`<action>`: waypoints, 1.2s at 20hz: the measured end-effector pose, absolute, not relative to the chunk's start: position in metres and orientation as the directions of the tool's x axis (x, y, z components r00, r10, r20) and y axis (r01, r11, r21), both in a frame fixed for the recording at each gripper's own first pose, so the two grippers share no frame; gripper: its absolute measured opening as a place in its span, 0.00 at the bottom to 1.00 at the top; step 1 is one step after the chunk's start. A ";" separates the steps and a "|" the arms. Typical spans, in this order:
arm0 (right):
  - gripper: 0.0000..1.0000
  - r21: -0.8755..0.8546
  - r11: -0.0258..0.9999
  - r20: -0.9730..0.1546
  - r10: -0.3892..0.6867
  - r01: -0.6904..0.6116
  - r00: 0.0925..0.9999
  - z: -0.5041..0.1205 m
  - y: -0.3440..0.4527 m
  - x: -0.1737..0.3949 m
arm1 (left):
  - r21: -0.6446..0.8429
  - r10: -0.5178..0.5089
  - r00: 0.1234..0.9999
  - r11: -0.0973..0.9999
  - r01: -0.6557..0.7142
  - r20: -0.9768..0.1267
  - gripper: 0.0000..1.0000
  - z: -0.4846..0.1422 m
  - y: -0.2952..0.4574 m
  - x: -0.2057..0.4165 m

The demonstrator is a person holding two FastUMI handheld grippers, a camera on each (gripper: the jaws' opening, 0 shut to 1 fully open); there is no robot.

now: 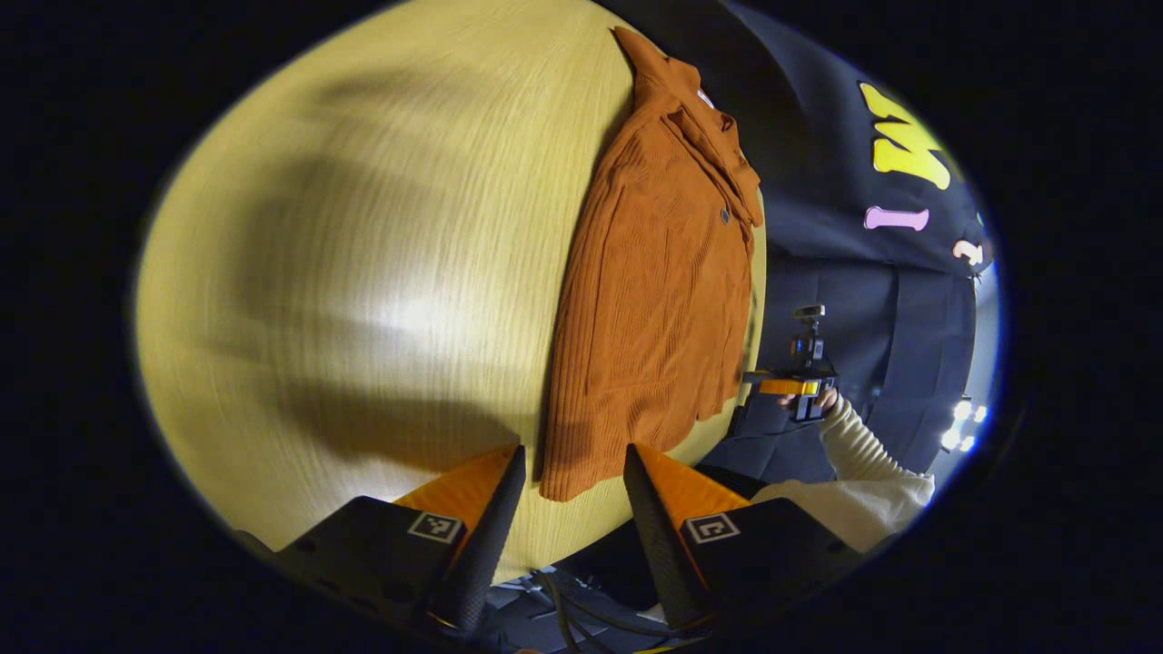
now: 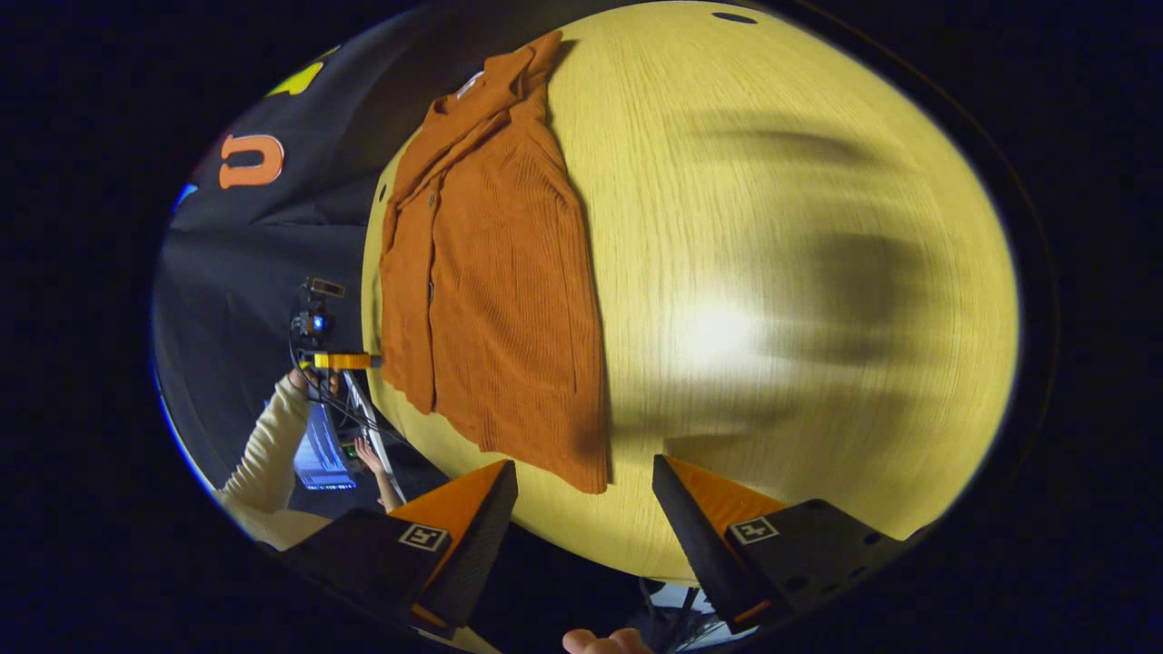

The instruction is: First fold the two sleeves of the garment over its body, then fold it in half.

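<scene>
I see one garment, a rust-orange ribbed shirt with collar and buttons, lying flat on the pale wooden counter near one edge, already narrowed into a long strip. From my left gripper view, the left gripper has its two fingers spread wide, holding nothing, with the shirt's lower hem showing between them. Farther off, past the counter's edge, I see the other gripper in a hand with a cream sleeve. In my right gripper view the right gripper is likewise wide and empty, near the hem corner of the garment.
</scene>
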State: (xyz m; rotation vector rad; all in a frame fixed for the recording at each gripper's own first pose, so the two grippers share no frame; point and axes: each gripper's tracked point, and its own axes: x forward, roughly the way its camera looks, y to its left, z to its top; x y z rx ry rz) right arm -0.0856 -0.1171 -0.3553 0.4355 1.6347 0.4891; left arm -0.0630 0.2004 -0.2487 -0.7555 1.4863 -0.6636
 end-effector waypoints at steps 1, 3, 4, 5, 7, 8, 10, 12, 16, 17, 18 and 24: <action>1.00 0.558 0.830 -0.824 0.553 -0.004 -0.126 -0.356 -0.112 -0.087 | -0.792 -0.794 -0.014 0.608 -0.062 -0.608 0.73 -0.246 0.199 -0.063; 0.95 0.549 0.836 -0.830 0.542 -0.020 -0.132 -0.365 -0.109 -0.086 | -0.800 -0.802 -0.025 0.597 -0.059 -0.597 0.80 -0.243 0.197 -0.064; 0.96 0.561 0.828 -0.822 0.554 -0.018 -0.130 -0.366 -0.107 -0.085 | -0.804 -0.806 -0.027 0.592 -0.054 -0.592 0.73 -0.240 0.195 -0.063; 0.96 0.576 0.817 -0.811 0.571 -0.005 -0.127 -0.365 -0.103 -0.085 | -0.807 -0.809 -0.029 0.588 -0.049 -0.588 0.73 -0.239 0.195 -0.063; 0.93 0.603 0.797 -0.791 0.601 0.017 -0.118 -0.365 -0.100 -0.084 | -0.807 -0.807 -0.035 0.590 -0.029 -0.589 0.73 -0.238 0.197 -0.062; 0.92 0.618 0.786 -0.779 0.617 0.031 -0.113 -0.365 -0.097 -0.084 | -0.804 -0.804 -0.038 0.594 -0.019 -0.594 0.73 -0.239 0.196 -0.062; 0.92 0.649 0.759 -0.752 0.650 0.056 -0.105 -0.365 -0.088 -0.083 | -0.800 -0.800 -0.046 0.600 -0.003 -0.599 0.73 -0.240 0.195 -0.063; 0.90 0.670 0.739 -0.732 0.674 0.070 -0.101 -0.366 -0.078 -0.084 | -0.806 -0.805 -0.042 0.592 0.012 -0.592 0.73 -0.240 0.194 -0.061; 0.87 0.676 0.734 -0.727 0.679 0.067 -0.103 -0.371 -0.057 -0.083 | -0.834 -0.834 -0.032 0.550 0.030 -0.551 0.73 -0.235 0.184 -0.056; 0.84 0.677 0.732 -0.725 0.681 0.074 -0.105 -0.371 -0.053 -0.082 | -0.844 -0.844 -0.028 0.536 0.018 -0.536 0.73 -0.233 0.179 -0.055; 0.76 0.682 0.726 -0.718 0.688 0.089 -0.104 -0.372 -0.048 -0.080 | -0.847 -0.847 -0.021 0.531 0.006 -0.531 0.73 -0.231 0.171 -0.057; 0.26 0.620 0.776 -0.771 0.630 0.115 -0.094 -0.388 -0.043 -0.081 | -0.791 -0.789 0.060 0.609 -0.063 -0.612 0.36 -0.232 0.133 -0.060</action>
